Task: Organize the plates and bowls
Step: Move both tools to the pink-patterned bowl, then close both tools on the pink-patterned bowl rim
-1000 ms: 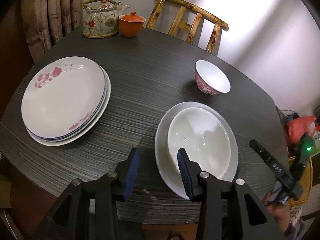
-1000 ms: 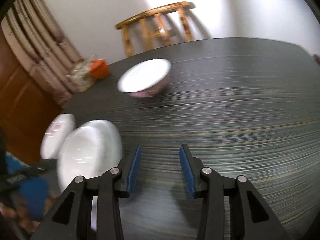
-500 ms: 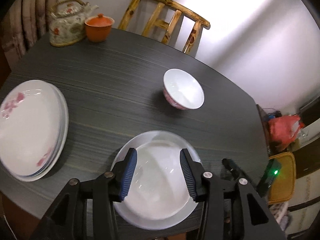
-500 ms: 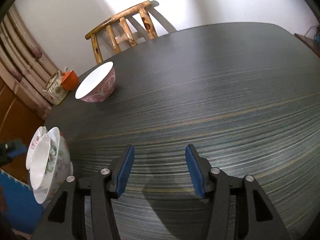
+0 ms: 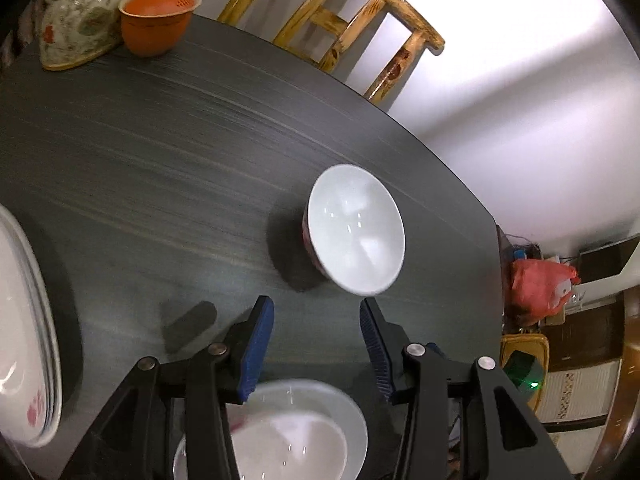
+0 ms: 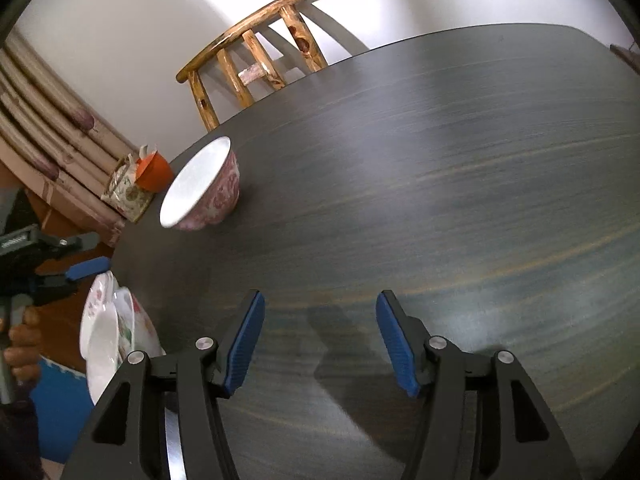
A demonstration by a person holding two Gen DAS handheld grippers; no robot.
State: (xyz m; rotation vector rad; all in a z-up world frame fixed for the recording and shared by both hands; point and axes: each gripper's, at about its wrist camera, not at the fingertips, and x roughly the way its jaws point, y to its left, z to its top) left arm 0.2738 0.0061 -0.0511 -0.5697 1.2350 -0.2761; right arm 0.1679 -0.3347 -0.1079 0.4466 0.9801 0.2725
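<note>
With both the left claw (image 5: 317,322) and the right claw (image 6: 320,318) held apart and empty, the red-patterned bowl (image 5: 356,230), standing alone mid-counter (image 5: 160,168), appears lined up for a rim grasp and transfer toward the stacked dishes (image 5: 304,436).

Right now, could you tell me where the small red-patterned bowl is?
The bowl stands alone mid-table, just ahead of the open left gripper.
</note>
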